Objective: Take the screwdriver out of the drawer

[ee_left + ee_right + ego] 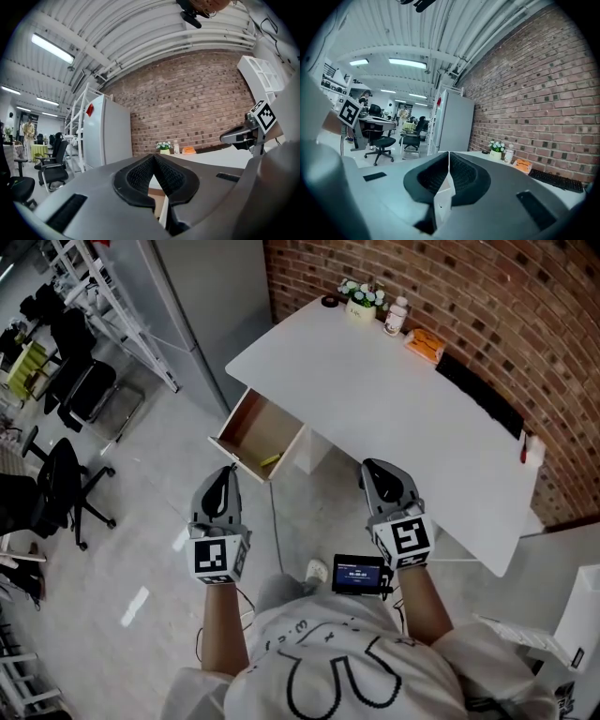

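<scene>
- Head view shows the drawer [246, 427] pulled out from under the tabletop's [394, 409] near edge, close to its left corner. A small yellow thing lies in the drawer's front right corner, tight to the wall. It is most likely the screwdriver [270, 461].
- Just short of the drawer's front hangs the left gripper [227, 470]. The left gripper view shows its jaws pressed together tip to tip, with nothing between them.
- By the middle of the tabletop's near edge, well apart from the drawer, is the right gripper [372, 466]. The right gripper view shows its jaws likewise closed and empty.
- The step in hand looks like the approach, with nothing grasped yet.
- The left gripper seems the better placed. Its jaws should part before it passes over the drawer's front wall.
- It looks straight ahead at the brick wall, so it should tip downward to meet the screwdriver from above.
- The screwdriver sits close to the drawer wall, so one jaw must slip between the two, set across the handle. A careless scrape could knock it deeper into the corner.
- At the tabletop's far edge, the flower pot [361, 300], bottle [397, 316] and orange box [425, 344] are no obstacle.
</scene>
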A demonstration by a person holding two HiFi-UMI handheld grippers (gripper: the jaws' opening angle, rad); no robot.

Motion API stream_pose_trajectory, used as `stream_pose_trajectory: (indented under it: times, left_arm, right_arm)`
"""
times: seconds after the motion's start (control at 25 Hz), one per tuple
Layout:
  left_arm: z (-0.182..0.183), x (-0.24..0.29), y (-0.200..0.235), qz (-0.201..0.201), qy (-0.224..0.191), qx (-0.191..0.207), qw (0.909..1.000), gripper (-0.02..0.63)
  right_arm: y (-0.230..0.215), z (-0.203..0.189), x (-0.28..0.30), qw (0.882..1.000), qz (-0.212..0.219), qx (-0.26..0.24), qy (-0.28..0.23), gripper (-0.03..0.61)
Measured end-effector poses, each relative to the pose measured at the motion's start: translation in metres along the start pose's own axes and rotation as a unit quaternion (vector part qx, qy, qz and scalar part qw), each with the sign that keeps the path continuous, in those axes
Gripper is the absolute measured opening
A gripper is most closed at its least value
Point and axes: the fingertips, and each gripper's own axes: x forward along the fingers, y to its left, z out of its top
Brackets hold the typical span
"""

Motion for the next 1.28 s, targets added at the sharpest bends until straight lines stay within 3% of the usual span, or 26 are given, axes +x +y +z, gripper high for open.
stream_pose_trajectory:
  times: [0.32, 0.48, 0.76, 1.28]
  left_arm:
    - [0.001, 0.031, 0.003, -0.025, 0.0, 0.021, 0.9995, 0.012]
    - [0.0, 0.049, 0.01, -0.029, -0.003, 0.012, 0.9995, 0.012]
    - [-0.006, 0.099, 0.029, -0.068, -0.014, 0.008, 0.9976, 0.014]
    - [-0.033, 0.195, 0.132, -0.194, -0.019, 0.017, 0.9806, 0.012]
  right_arm:
    - [-0.013, -0.011, 0.007, 0.999, -0.026, 0.021, -0.002, 0.021]
    - [-0.019, -0.014, 0.014, 0.999, -0.037, 0.014, 0.001, 0.021]
    - [-0.038, -0.012, 0.036, 0.996, -0.091, 0.009, 0.011, 0.021]
    - [-0.017, 0.011, 0.135, 0.972, -0.231, 0.015, 0.042, 0.021]
